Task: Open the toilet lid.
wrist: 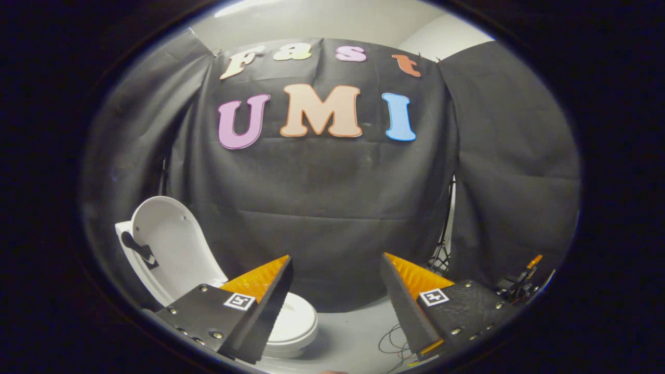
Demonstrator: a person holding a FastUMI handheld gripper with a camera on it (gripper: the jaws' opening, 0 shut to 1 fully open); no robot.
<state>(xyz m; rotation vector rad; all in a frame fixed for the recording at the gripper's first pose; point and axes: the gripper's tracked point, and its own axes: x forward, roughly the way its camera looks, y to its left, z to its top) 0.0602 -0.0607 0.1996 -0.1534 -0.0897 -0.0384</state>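
A: The toilet lid (166, 244) is seen raised, leaned back against the tank (123, 234), well off to the left of the left finger. By the look of it, the opening can be judged as done.

B: And the strap on it?

A: A dark strap (139, 250) is fixed to the lid's edge, likely put there so a grip can be had on a smooth, rounded shell. The lid is glossy white plastic, oval and slightly dished.

B: The seat below?

A: The seat (296, 319) is left down on the bowl, a smooth white ring, partly covered by the left finger.

B: What is being done with the claw?

A: The claw (335, 306) is held spread wide, nothing pinched between the fingers, which are wedge-shaped with ridged inner faces. It is kept clear of the toilet, apparently because no contact is needed now.

B: Anything further out?

A: Thin wires (392, 343) are trailed across the pale floor (353, 332), and a stand's legs (441, 259) are glimpsed by the draped cloth wall (322, 208).
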